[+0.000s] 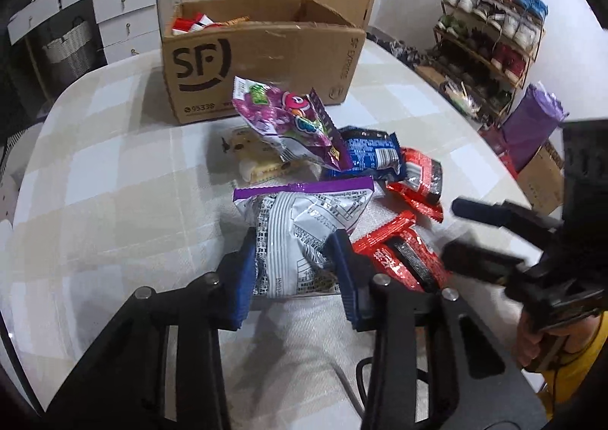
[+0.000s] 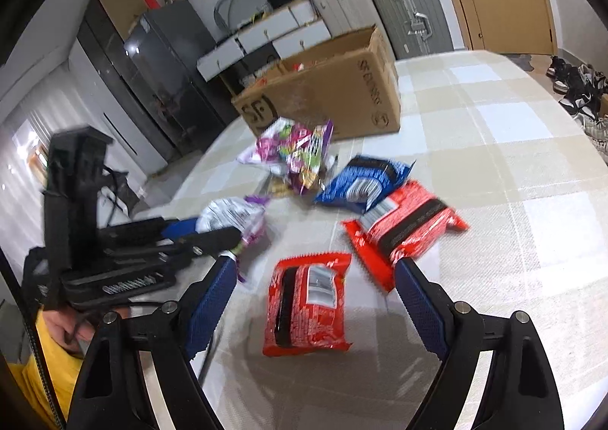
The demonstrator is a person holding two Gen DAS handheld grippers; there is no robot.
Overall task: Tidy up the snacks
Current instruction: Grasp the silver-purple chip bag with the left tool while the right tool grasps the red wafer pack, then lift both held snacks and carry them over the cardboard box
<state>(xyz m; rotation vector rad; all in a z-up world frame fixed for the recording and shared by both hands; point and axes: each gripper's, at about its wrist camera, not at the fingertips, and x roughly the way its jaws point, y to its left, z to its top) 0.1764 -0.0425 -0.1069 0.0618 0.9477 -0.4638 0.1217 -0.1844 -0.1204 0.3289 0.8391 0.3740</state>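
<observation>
My left gripper (image 1: 294, 259) is shut on a white snack bag with a purple top (image 1: 300, 228); the bag also shows in the right wrist view (image 2: 235, 217). My right gripper (image 2: 315, 278) is open above a red packet (image 2: 306, 302) lying on the table. A second red packet (image 2: 406, 225), a blue packet (image 2: 364, 183) and a pink-purple candy bag (image 2: 296, 149) lie further on. The open cardboard SF box (image 1: 262, 57) stands at the far side with snacks inside.
The table (image 1: 106, 202) has a checked cloth. A pale biscuit pack (image 1: 258, 156) lies under the candy bag. Suitcases (image 2: 406, 8), drawers and a shoe rack (image 1: 490, 42) stand beyond the table.
</observation>
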